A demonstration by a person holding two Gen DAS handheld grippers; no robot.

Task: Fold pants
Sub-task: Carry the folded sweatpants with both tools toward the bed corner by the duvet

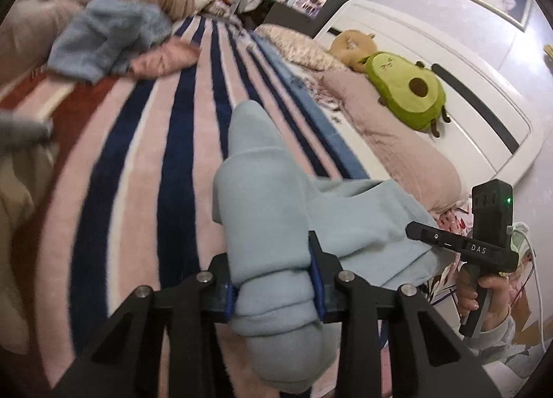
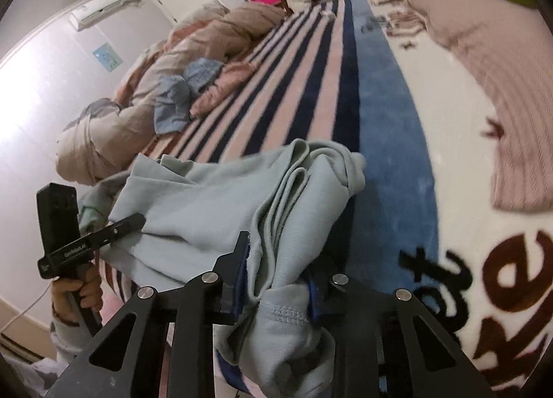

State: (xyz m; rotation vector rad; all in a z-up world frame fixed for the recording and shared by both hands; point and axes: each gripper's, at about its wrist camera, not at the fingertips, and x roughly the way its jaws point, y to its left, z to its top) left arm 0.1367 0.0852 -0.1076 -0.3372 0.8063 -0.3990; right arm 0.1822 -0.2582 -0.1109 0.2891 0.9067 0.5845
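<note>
Striped blanket [image 1: 145, 156] covers bed; we lift pale blue pants [image 1: 269, 225] above it; left gripper [image 1: 276, 290] and right gripper [image 2: 276, 280] each clamped on bunched fabric; soft, limp fleece, so we judge hem edges best hold.

Under me spreads a bed covered by a striped blanket [image 1: 145, 156] in pink, navy and white. On it lie a crumpled blue garment [image 1: 103, 38], a pink garment [image 1: 166, 59] touching it, a bunched beige duvet [image 2: 145, 86], a pink pillow [image 1: 390, 131] and 1 avocado plush [image 1: 404, 90] by the white headboard [image 1: 484, 93].
</note>
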